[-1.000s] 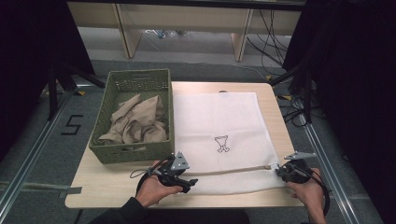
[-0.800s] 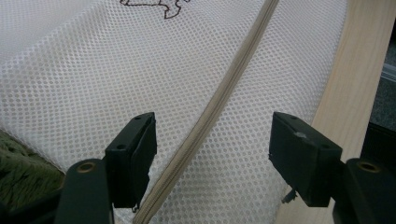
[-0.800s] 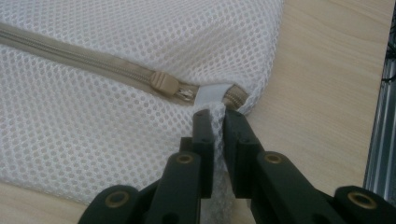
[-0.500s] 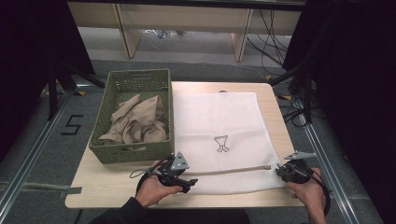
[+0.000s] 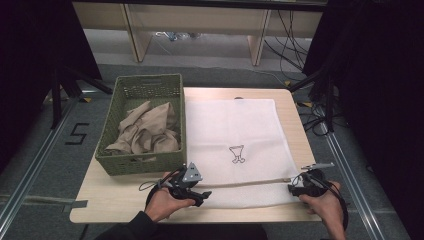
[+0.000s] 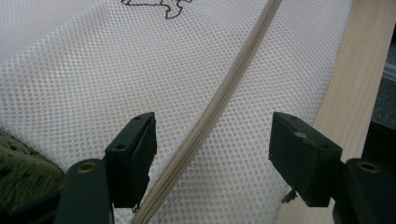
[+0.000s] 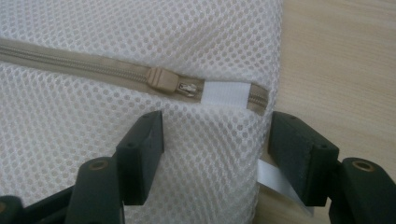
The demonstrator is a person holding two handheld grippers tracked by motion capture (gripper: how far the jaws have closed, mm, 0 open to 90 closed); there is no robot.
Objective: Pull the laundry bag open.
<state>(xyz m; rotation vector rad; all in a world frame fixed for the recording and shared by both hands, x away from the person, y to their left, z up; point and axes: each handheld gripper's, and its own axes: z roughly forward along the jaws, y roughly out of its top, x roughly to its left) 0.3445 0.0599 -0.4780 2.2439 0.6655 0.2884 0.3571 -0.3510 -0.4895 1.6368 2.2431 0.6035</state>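
A white mesh laundry bag (image 5: 230,135) lies flat on the counter (image 5: 115,200), its zipper (image 7: 70,63) running between the wide left gripper (image 5: 197,192) and the right gripper (image 5: 295,187), whose jaws have just been opening beside the zipper slider (image 7: 161,78).

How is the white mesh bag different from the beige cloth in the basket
The white mesh bag lies spread flat on the table; the beige cloth sits crumpled inside the green basket. The bag is white with a zipper and a small printed figure; the cloth is plain beige. Both are fabric.
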